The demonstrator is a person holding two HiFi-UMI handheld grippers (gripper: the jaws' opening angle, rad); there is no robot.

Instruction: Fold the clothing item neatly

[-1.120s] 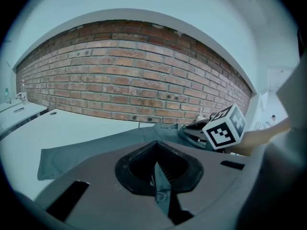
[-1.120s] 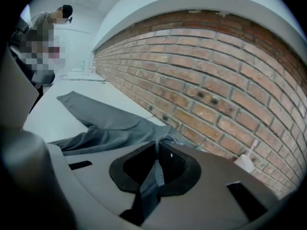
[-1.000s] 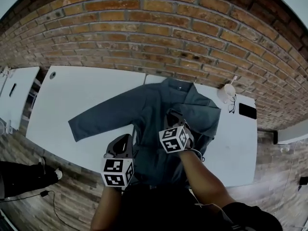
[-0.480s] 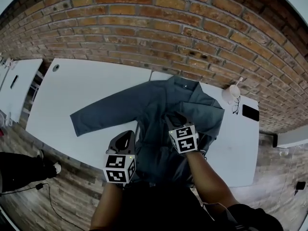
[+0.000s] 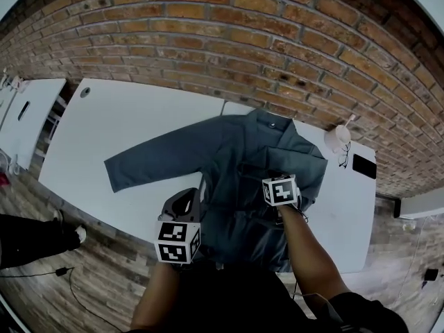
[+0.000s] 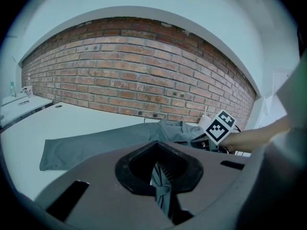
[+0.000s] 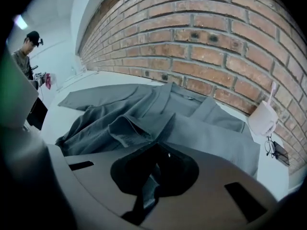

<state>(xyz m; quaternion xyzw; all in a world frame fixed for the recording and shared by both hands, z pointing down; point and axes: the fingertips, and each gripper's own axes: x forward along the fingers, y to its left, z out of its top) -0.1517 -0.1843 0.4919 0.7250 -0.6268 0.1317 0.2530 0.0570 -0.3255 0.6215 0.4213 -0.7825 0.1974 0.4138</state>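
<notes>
Your left gripper sits at the near hem of the grey-blue jacket, at the table's front edge, jaws pressed together on a twist of that cloth. Your right gripper is down on the jacket's front, right of the middle. Its jaws have just been closing, and a fold of fabric is pinched between them. The jacket lies on the white table with its collar toward the brick wall, one sleeve stretched flat to the left, the other side folded over the body. Right of it sit a white cup, glasses and a dark phone.
</notes>
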